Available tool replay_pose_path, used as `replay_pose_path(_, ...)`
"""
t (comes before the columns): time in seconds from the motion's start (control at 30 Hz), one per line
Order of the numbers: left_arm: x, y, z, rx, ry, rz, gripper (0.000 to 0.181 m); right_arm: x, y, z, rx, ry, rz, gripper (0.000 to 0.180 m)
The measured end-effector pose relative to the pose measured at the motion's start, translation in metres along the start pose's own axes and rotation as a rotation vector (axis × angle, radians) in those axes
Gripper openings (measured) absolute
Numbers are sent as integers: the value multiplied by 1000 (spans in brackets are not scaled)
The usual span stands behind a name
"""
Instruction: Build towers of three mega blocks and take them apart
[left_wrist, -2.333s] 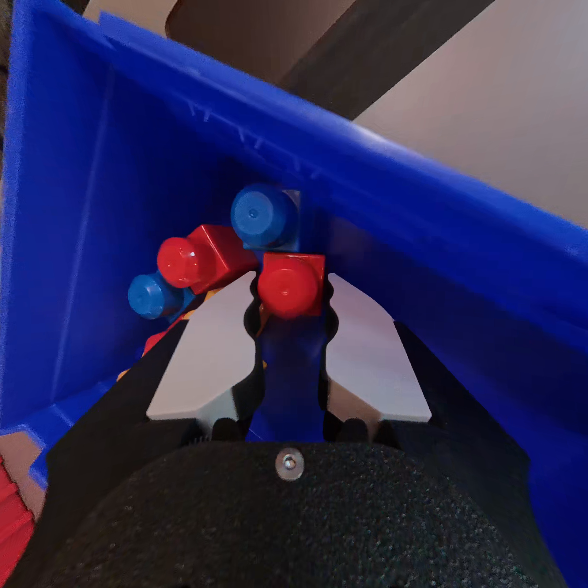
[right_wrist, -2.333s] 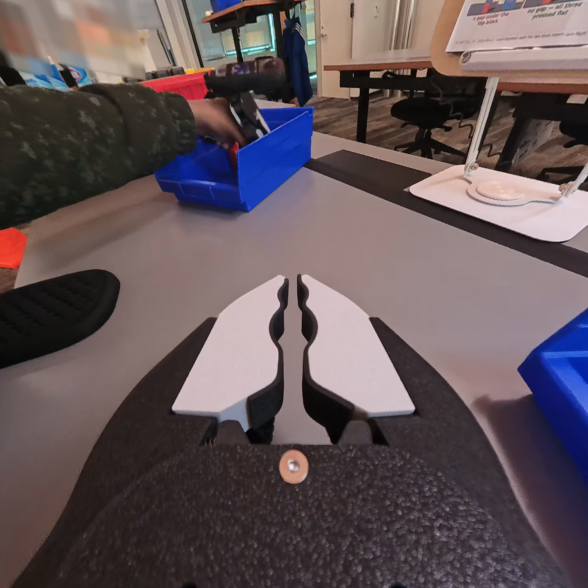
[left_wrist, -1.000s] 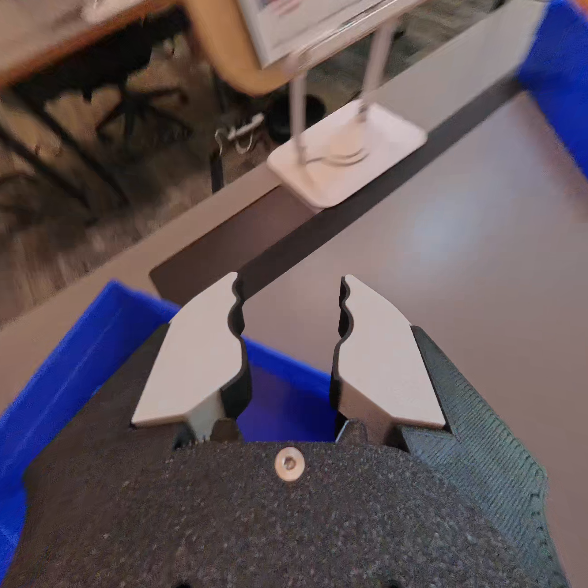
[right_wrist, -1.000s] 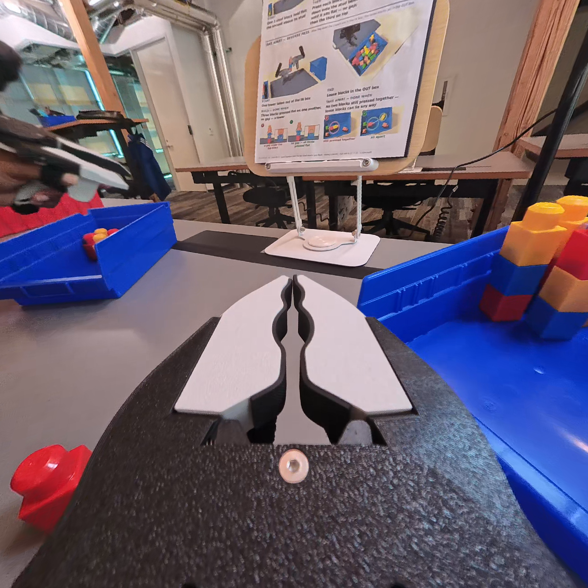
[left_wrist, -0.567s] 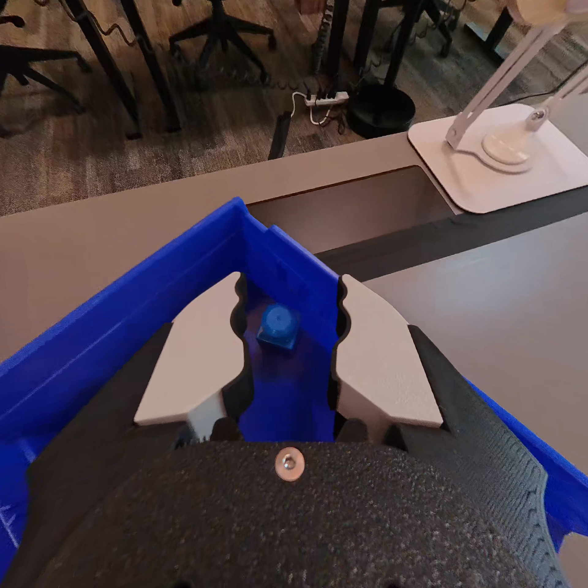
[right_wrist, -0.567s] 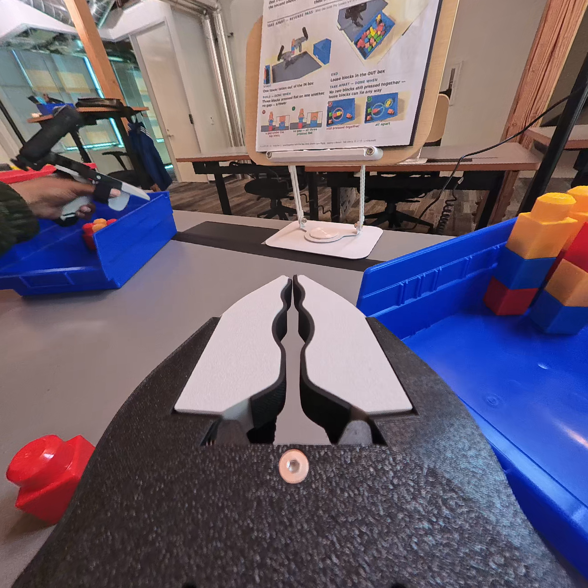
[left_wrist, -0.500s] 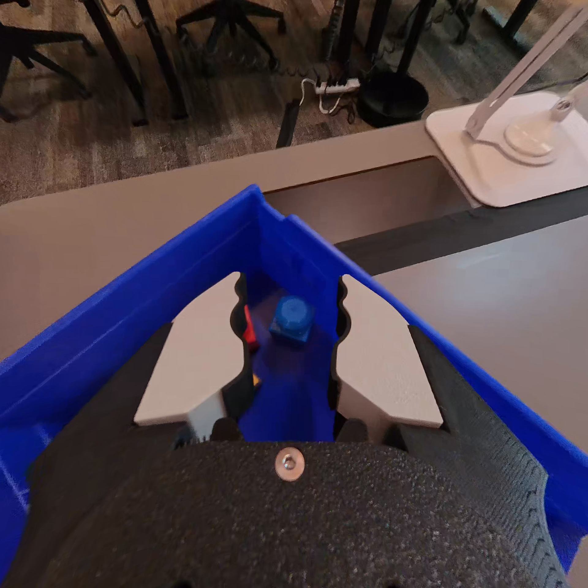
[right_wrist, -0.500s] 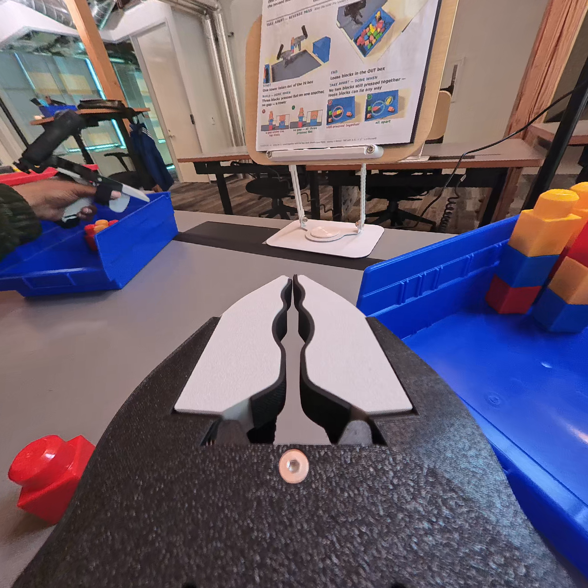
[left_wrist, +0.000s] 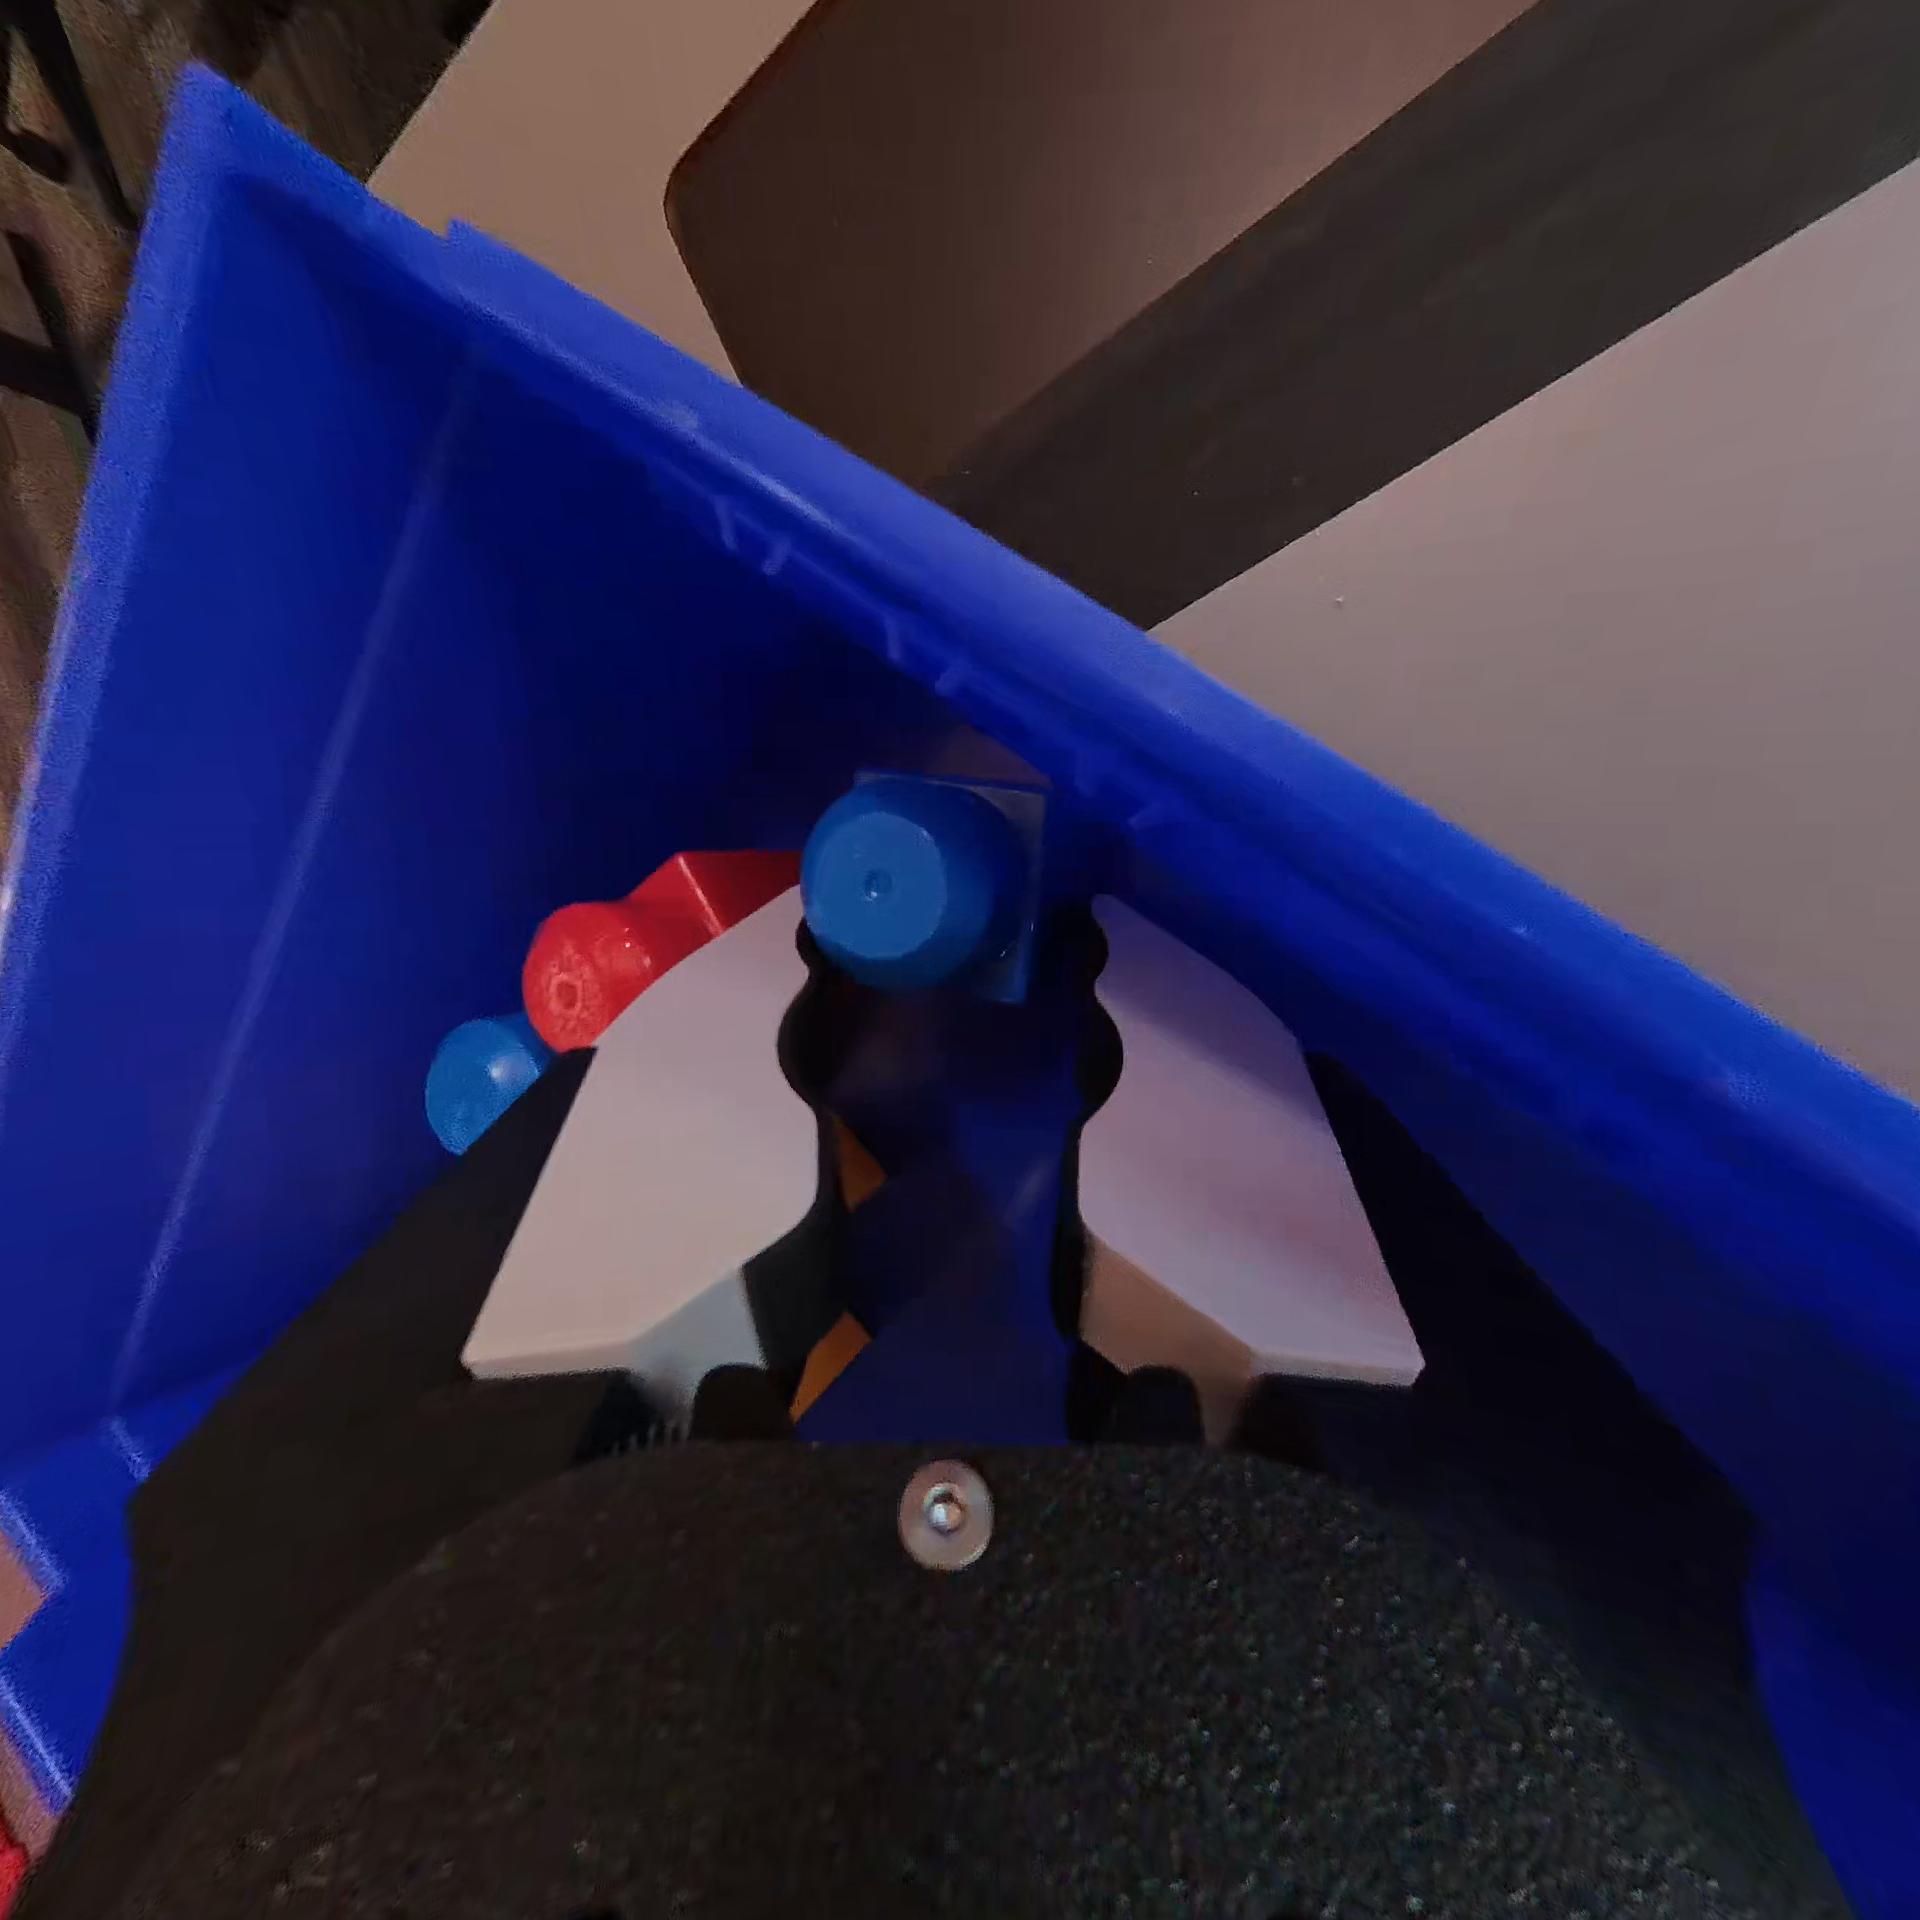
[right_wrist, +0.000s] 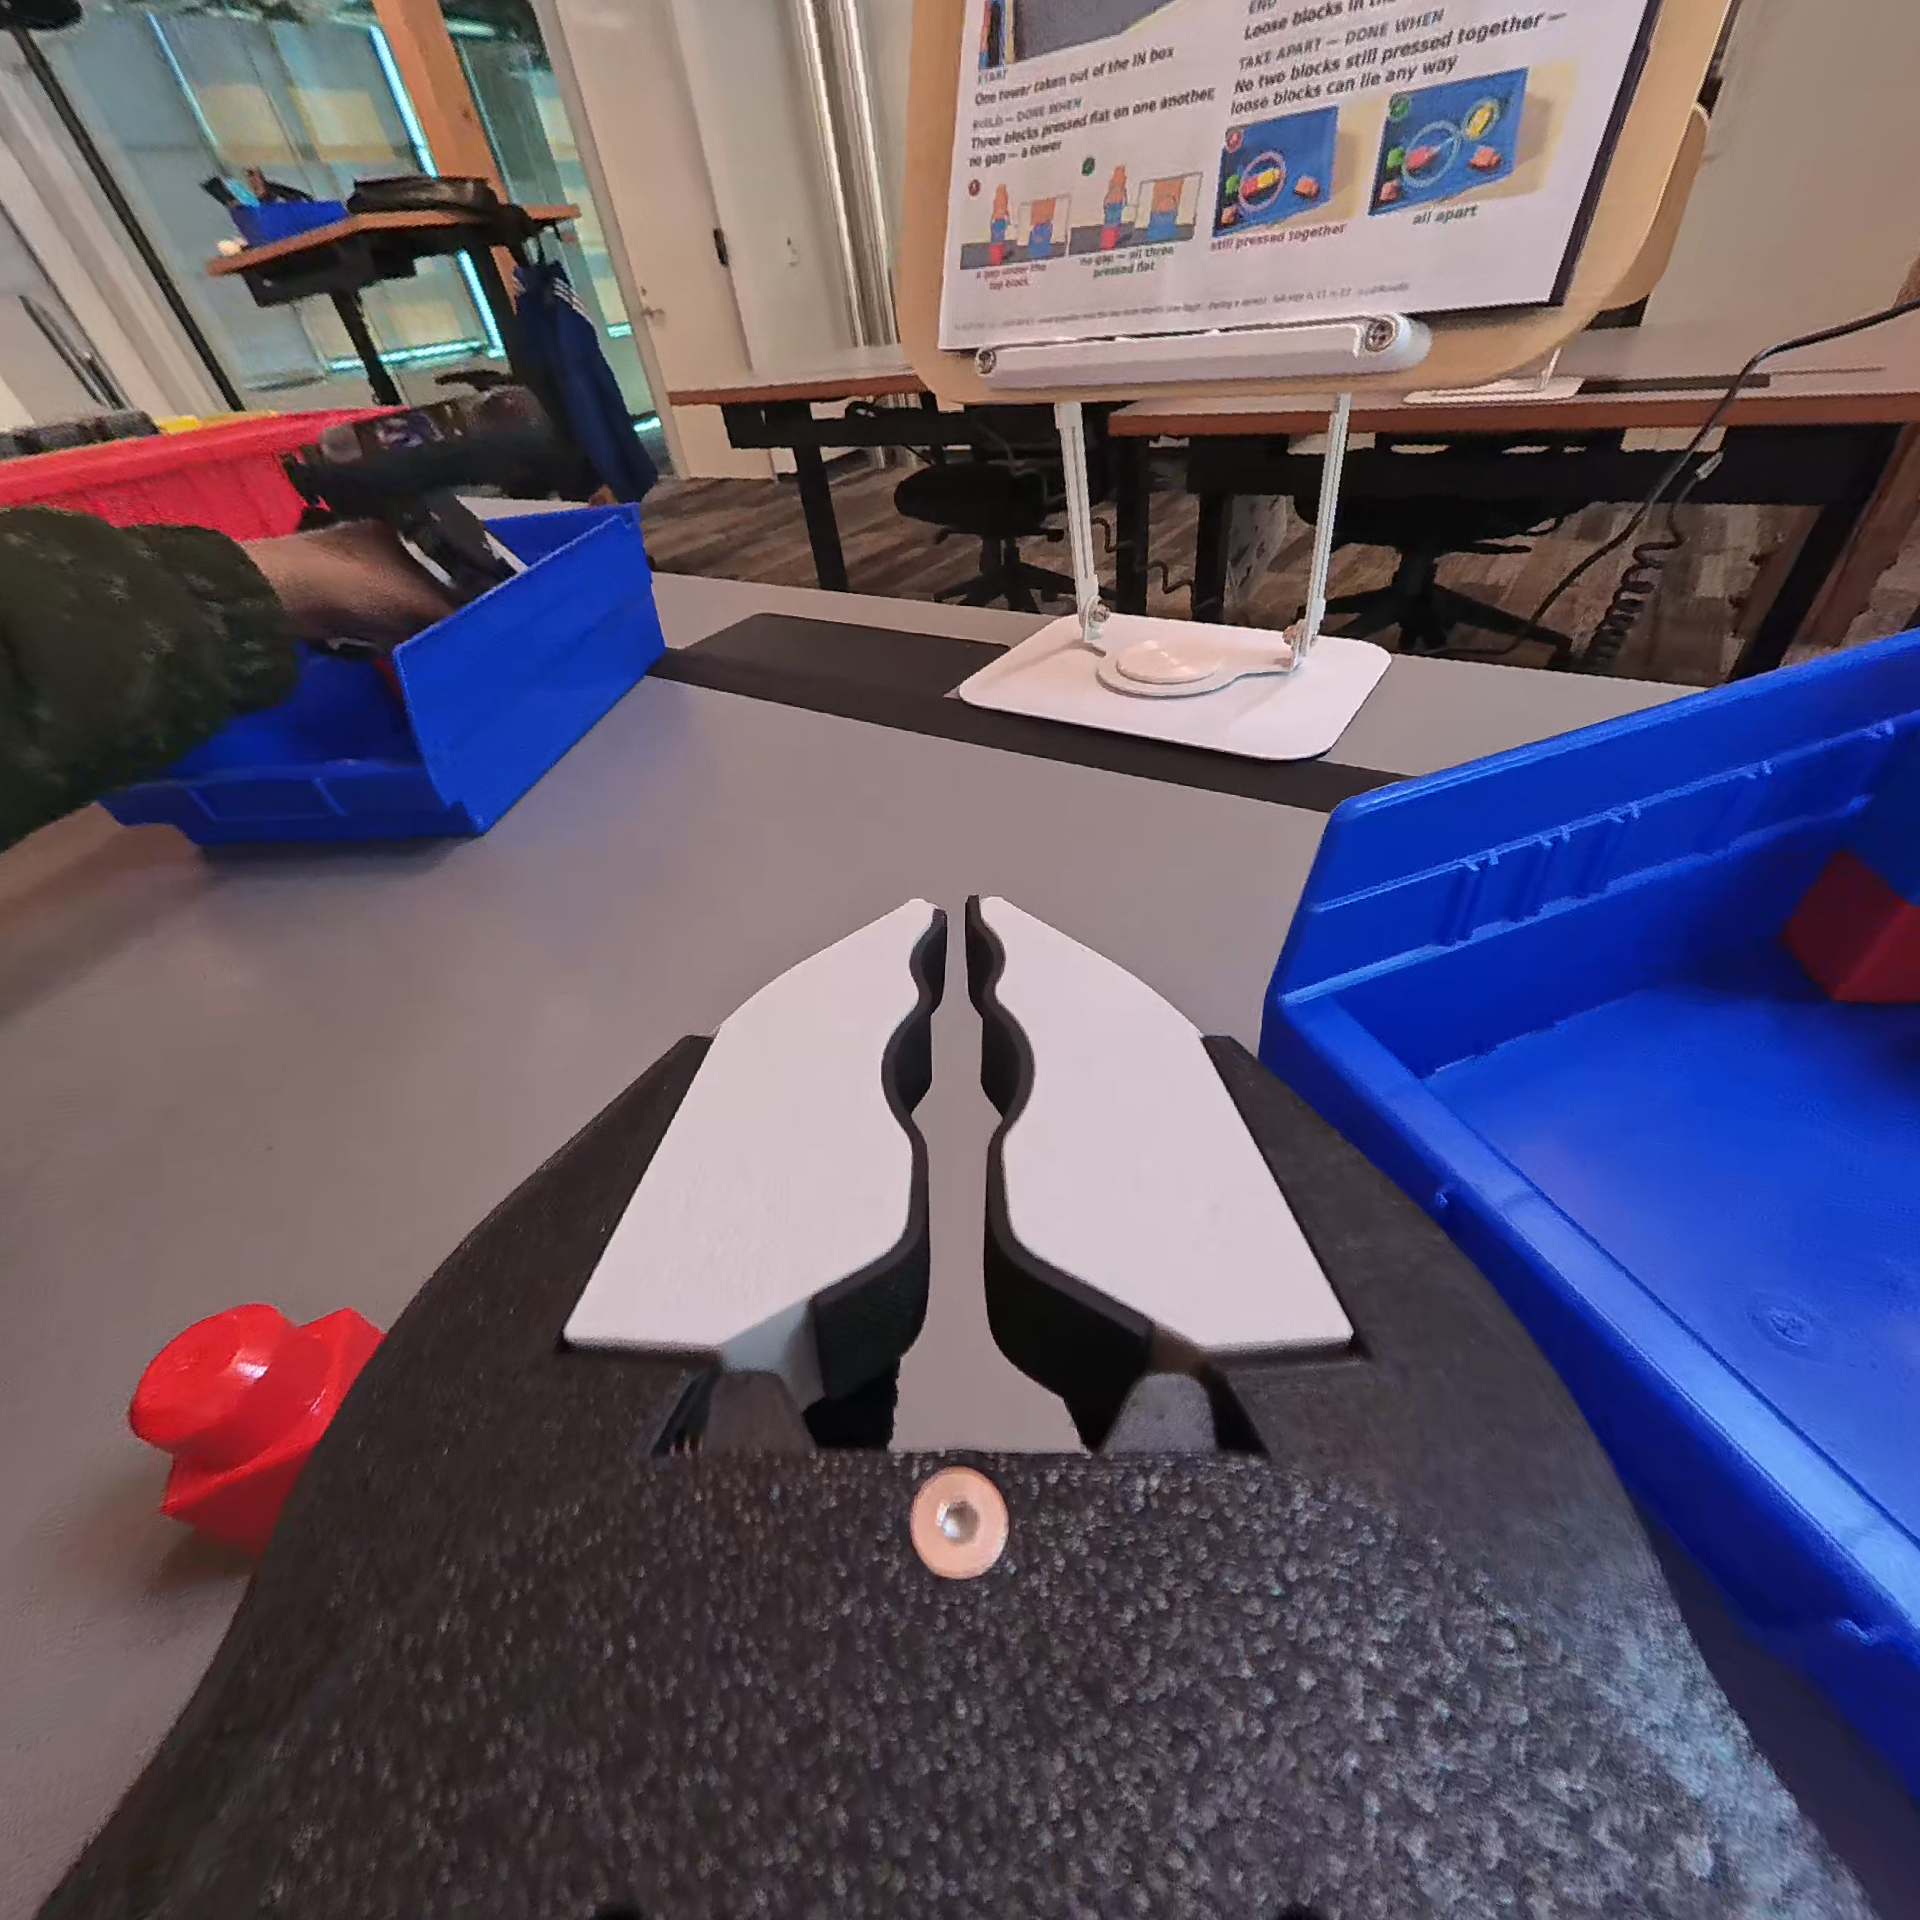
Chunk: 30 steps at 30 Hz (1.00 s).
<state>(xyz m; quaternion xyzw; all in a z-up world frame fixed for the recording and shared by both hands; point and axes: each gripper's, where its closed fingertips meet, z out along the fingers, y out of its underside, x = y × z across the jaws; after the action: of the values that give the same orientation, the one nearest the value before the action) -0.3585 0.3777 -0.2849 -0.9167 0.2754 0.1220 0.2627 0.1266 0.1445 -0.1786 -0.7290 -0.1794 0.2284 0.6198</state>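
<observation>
Dead centre of the left view, the spread left gripper (left_wrist: 945, 935) straddles a blue block (left_wrist: 914, 894) — crowded against the bin wall (left_wrist: 1351, 790), it could slip. Right gripper (right_wrist: 956, 914) idles, pressed together.

Left finger (left_wrist: 665, 1143) hid most of the red block (left_wrist: 623, 951) and second blue block (left_wrist: 480, 1075). Frame edge cropped the bin's red block (right_wrist: 1860, 940).

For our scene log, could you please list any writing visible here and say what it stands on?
Instruction sheet on the white stand: printed lines and small pictures; I do not transcribe its wording.
Blue bins, blocks, left gripper, right gripper: no writing visible.
</observation>
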Motion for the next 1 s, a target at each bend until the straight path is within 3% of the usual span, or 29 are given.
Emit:
replay_pose_path(0.17, -22, -17, -50, 148, -56, -65, 37, -2, -4, -3, 13, -11, -1, 4)
replay_pose_path(0.3, -28, -52, -139, 430, -30, -154, 37, -6, -3, -1, 9, -33, 4, 4)
replay_pose_path(0.4, 40, -80, -210, 600, 169, -11, 38, -13, -1, 2, -1, -57, -8, 4)
replay_pose_path(0.5, 150, -76, -253, 619, 389, 244, 37, -22, 1, 4, -6, -78, -32, 5)
replay_pose_path(0.6, 261, -49, -259, 564, 528, 484, 37, -29, 2, 4, -10, -99, -58, 5)
replay_pose_path(0.73, 367, -9, -226, 468, 622, 656, 37, -52, 6, 2, -34, -222, -106, 5)
replay_pose_path(0.87, 402, 14, -197, 359, 682, 692, 38, -94, 16, -8, -91, -467, -192, 11)
replay_pose_path(1.0, 415, 19, -197, 411, 764, 670, 46, -117, 36, -20, -210, -632, -254, 27)
